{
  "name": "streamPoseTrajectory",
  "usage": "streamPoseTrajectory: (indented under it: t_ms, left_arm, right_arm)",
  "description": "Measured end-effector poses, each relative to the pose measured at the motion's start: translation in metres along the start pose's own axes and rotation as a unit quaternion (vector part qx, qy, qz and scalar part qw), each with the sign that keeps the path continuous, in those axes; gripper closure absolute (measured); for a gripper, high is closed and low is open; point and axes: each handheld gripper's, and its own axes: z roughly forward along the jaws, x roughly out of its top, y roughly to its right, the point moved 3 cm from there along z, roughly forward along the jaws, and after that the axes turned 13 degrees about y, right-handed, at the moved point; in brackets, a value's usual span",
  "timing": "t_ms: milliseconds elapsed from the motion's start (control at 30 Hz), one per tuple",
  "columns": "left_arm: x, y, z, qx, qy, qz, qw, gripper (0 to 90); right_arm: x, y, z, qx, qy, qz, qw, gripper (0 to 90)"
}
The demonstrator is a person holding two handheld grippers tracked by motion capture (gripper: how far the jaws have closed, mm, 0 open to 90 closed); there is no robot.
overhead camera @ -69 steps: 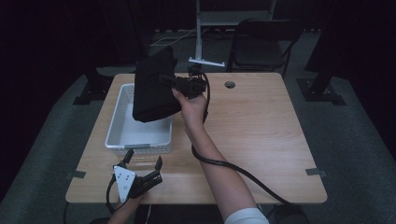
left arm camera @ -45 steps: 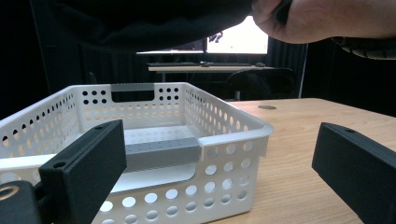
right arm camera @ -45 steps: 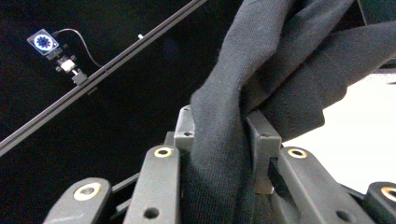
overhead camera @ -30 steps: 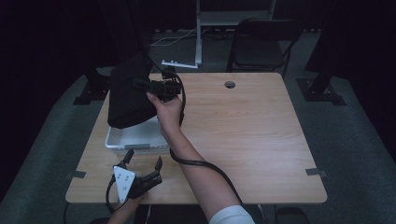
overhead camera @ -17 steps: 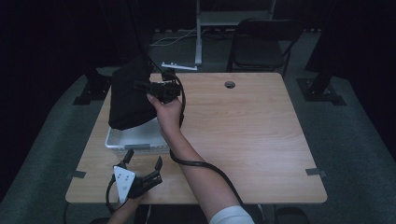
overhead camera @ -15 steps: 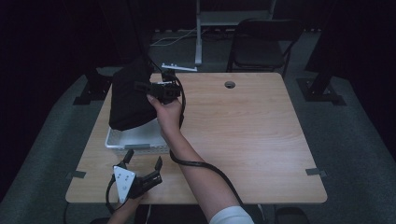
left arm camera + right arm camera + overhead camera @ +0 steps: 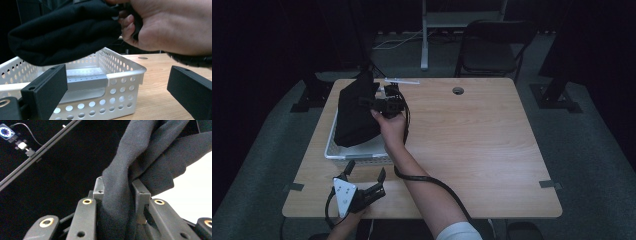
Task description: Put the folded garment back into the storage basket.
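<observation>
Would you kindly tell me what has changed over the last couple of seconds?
The right tongs, still shut on the black cloth, carried it leftward from the basket's right side and lowered it, so it now hangs over the white basket. The left tongs stayed open at the near table edge; the basket did not move.

Black garment (image 7: 140, 157): knitted cloth, matt, fine ribbed weave, soft folds; pinched between right gripper (image 7: 120, 192) jaws of dull grey metal, arms matt black with brass-coloured rivets.
Basket (image 7: 120, 82): white plastic, smooth, slight sheen, walls perforated with round holes.
Table (image 7: 492, 135): light wood-grain top, smooth, low sheen.
Left gripper (image 7: 120, 92): jaws of matt black plastic, faintly grainy; grey plate on top, matt.
Cable (image 7: 432, 182): black, ribbed sleeve, dull.
Floor (image 7: 592, 150): grey, matt, carpet-like texture.
Chair (image 7: 492, 50): black, dull finish.
</observation>
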Motion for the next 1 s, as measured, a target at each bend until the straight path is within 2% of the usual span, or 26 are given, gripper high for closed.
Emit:
streamPoseTrajectory:
  t_ms: [267, 400, 533, 667, 867, 933, 1000]
  left_arm:
    - [0.000, 0.000, 0.000, -0.001, 0.000, -0.001, 1.0000, 4.3]
    - [0.000, 0.000, 0.000, -0.001, 0.000, -0.002, 1.0000, 4.3]
    - [0.000, 0.000, 0.000, -0.001, 0.001, -0.002, 1.0000, 4.3]
    - [0.000, 0.000, 0.000, -0.001, 0.000, -0.003, 1.0000, 4.3]
    - [0.000, 0.000, 0.000, -0.002, 0.000, -0.003, 1.0000, 4.3]
    - [0.000, 0.000, 0.000, -0.002, 0.001, -0.003, 1.0000, 4.3]
    - [0.000, 0.000, 0.000, -0.002, 0.001, -0.003, 1.0000, 4.3]
  right_arm:
    - [-0.013, 0.009, 0.006, -0.013, -0.019, 0.006, 0.9997, 71.7]
    - [-0.019, 0.010, 0.011, -0.017, -0.033, 0.002, 0.9993, 71.7]
    - [-0.025, 0.011, 0.016, -0.031, -0.046, -0.004, 0.9985, 71.7]
    - [-0.029, 0.011, 0.021, -0.053, -0.068, -0.014, 0.9962, 71.7]
    - [-0.032, 0.010, 0.029, -0.061, -0.096, -0.030, 0.9930, 70.8]
    - [-0.034, 0.009, 0.031, -0.081, -0.113, -0.043, 0.9894, 69.7]
    - [-0.037, 0.008, 0.034, -0.089, -0.136, -0.049, 0.9855, 66.0]
